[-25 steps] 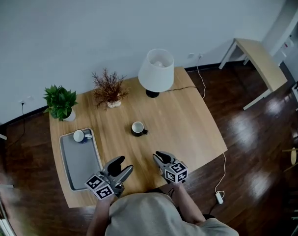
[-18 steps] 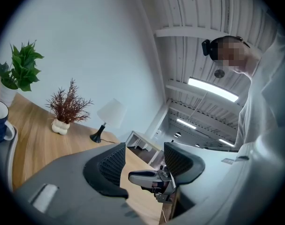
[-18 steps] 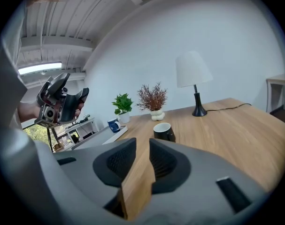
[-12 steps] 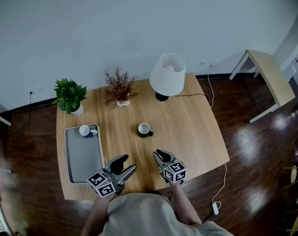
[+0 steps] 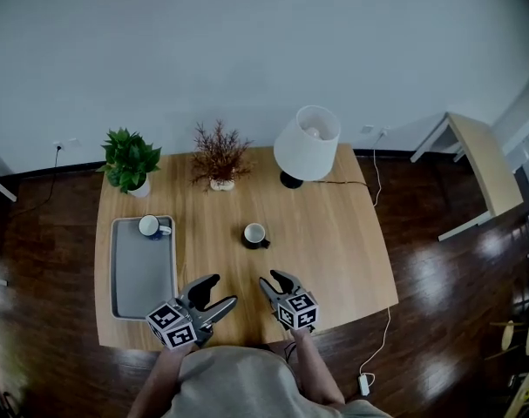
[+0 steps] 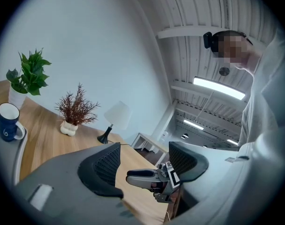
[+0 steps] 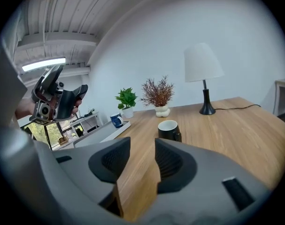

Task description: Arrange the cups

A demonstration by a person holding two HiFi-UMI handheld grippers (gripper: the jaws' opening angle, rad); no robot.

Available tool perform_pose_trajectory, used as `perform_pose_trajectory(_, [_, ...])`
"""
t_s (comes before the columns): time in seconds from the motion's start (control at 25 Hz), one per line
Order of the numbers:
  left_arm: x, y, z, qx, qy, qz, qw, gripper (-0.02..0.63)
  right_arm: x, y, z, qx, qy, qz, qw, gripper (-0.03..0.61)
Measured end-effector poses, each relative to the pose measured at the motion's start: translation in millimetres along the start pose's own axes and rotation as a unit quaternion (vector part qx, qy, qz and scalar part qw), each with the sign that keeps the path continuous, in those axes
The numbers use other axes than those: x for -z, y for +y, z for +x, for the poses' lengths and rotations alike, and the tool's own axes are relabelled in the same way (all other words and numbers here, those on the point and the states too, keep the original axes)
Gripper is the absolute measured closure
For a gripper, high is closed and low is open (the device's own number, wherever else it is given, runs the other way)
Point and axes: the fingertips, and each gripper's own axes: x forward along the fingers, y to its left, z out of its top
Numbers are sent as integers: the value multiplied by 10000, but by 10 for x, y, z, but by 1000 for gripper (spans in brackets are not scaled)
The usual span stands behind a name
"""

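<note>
A black cup (image 5: 254, 234) stands alone near the middle of the wooden table (image 5: 334, 242); the right gripper view has it just ahead (image 7: 169, 130). A blue cup (image 5: 150, 226) sits at the far end of the grey tray (image 5: 142, 277) on the table's left. Both grippers hover over the table's near edge. My left gripper (image 5: 222, 290) is open and empty, well short of the tray. My right gripper (image 5: 274, 278) points at the black cup from a short way off. Its jaws have just been opening and nothing is between them (image 7: 142, 161).
Along the table's far edge stand a green potted plant (image 5: 130, 159), a dried twig plant (image 5: 219, 155) and a white lamp (image 5: 307, 142) with a cord running off to the right. A small side table (image 5: 478, 159) stands on the dark floor at right.
My right gripper's jaws have spread apart and it has shifted a little toward the black cup. The left gripper and both cups stay where they were.
</note>
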Motion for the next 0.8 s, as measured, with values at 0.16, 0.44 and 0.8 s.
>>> perform_pose_trajectory(0.16, [-21,2,-11,-22,-29,-27,10000,304,89,-121,48,162,211,-189,9995,397])
perform_pose_trajectory(0.44, [-8,28,-22,-45,-82,-33,10000,304,271,-472,219,338,910,-1079,9894,399])
perform_pose_trajectory(0.8, [-54,101,-190,-227,-156,-29,9996,304,174,-1082,729,516,1525,-2071,9650,399])
